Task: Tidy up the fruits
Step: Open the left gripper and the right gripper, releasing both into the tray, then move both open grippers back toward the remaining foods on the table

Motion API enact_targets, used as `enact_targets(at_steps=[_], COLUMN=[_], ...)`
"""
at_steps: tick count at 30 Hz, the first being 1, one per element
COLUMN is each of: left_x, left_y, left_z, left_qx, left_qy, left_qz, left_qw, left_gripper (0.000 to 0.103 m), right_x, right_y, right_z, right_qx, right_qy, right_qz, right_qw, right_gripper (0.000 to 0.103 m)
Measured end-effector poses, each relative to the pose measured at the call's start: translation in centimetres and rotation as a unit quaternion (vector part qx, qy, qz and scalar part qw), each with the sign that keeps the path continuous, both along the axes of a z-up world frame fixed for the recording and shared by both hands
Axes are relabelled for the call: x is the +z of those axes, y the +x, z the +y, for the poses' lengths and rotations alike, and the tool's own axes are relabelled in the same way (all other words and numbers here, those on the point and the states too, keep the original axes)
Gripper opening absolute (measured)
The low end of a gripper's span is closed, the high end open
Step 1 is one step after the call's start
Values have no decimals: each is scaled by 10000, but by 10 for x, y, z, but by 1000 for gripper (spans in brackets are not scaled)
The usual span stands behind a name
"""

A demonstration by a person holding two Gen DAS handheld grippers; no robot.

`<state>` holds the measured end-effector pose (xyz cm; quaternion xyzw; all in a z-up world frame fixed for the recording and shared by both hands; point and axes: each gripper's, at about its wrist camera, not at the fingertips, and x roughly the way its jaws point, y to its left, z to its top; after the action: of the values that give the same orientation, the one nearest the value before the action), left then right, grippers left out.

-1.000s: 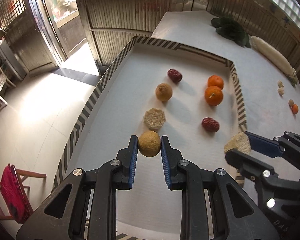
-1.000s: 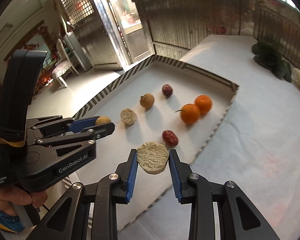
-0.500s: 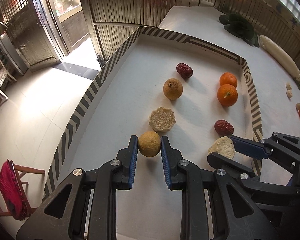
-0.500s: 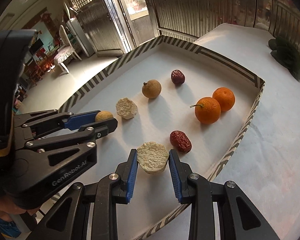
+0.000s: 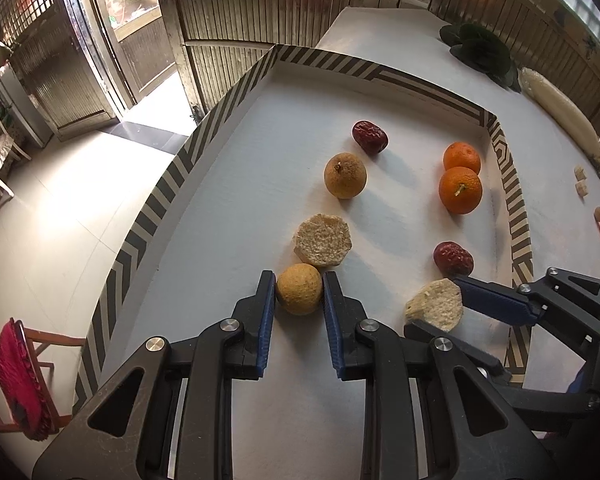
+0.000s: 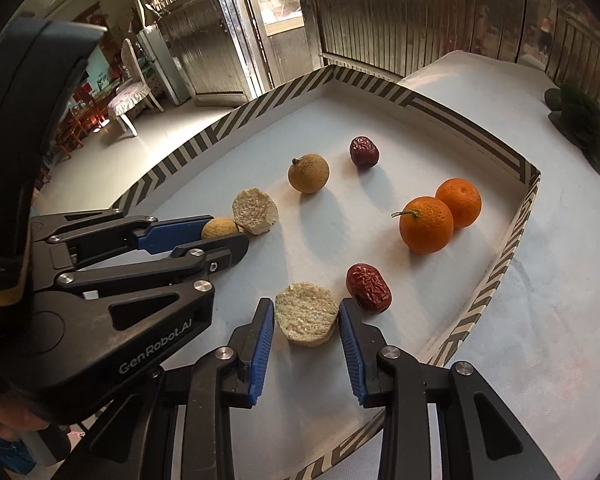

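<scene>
My left gripper [image 5: 299, 280] is shut on a small round yellow-brown fruit [image 5: 299, 294], low over the floor of the striped-rim tray [image 5: 156, 208], just in front of a beige cut piece [image 5: 322, 240]. The jaws of my right gripper [image 6: 306, 303] are opening around a second beige cut piece [image 6: 306, 318], which rests on the tray floor beside a red date [image 6: 369, 288]; a thin gap shows at the right pad. Further back lie a brown round fruit [image 6: 308, 173], another date [image 6: 364, 152] and two oranges [image 6: 426, 230]. The left gripper [image 6: 228, 236] stands close on the left.
Outside the tray, on the white table to the right, lie a dark green leafy vegetable [image 5: 480, 50], a long white radish [image 5: 560, 112] and some small bits [image 5: 580, 180]. Left of the tray the table ends above the floor, where a chair with a red cloth [image 5: 16, 380] stands.
Both grippers have sunk into the tray. The right one came in over the striped rim with its beige piece, set it beside the date, and its jaws now stand slightly wider.
</scene>
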<state>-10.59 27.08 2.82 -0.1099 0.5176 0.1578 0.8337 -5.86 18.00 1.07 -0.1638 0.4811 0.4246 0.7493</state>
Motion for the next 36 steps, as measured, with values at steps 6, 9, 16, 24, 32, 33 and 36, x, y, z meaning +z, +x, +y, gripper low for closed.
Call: enact_targets(at_steps=[6,9,16,24,32,33,36], left_x=[1,5,22,42,49,49,48], left_y=[-3,-4,-4,13,43,47,59], left_z=[3,4,5,-20,-65,-72,-91], left_qx=[114,131,213,-73,-645,-724,-931], left_qy=[-11,24,78,76,45,47,20], left_qz=[1,-22,-188,-412,-527,-532,-504], left_qw=[9999,9999,9996,9991,9965,9959,9944], left_gripper=[60,60,60,60,61,61,61], right_x=[6,12,34,50,54,54,55], right_y=[-2,-3,-9,2,23,24,30], right_z=[-9,-13,-28,-58,-104,-113,-135], right_qx=[-35,-71,-248,-733,-1430,-1524,-1805], right_qy=[93,185,358,498,521,520,534], right_qz=[-31,-57,-237,-426,-467,-469,-442], right_qw=[9999,9998,9988,9952,9873,9858,9811], right_gripper=[37,37,37,39,40,40,41])
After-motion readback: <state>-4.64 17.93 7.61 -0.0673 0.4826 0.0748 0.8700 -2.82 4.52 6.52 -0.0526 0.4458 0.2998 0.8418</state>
